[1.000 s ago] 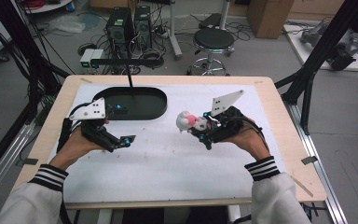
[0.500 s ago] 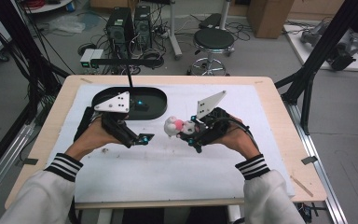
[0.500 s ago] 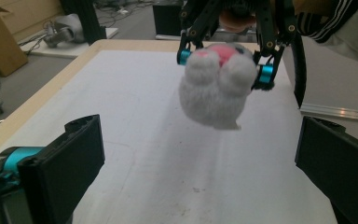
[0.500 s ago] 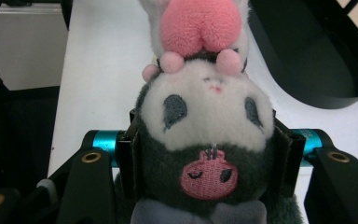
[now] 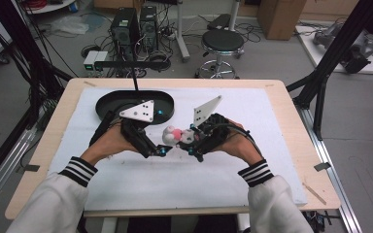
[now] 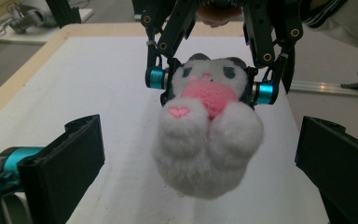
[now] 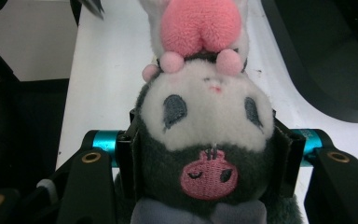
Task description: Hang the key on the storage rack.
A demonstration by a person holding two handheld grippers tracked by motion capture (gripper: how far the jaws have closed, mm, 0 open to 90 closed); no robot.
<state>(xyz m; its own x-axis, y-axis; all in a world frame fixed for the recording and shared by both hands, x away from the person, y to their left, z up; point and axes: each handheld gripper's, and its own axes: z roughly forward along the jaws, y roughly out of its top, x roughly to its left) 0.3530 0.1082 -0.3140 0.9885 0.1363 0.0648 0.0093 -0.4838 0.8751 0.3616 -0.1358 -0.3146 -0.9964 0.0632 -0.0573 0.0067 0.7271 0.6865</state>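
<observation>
Nearest, at the bottom of the high view, two white sleeves with striped cuffs reach up the frame. At centre, the right gripper (image 5: 190,141) clamps a plush toy (image 5: 175,136) by its dark head, jaws pressed against both sides. The left gripper (image 5: 161,151), just left of the toy, holds its jaws wide apart around it, apparently not touching. Farther up, upper left, a black oval tray (image 5: 108,100) lies on the white table cover (image 5: 252,116).
</observation>
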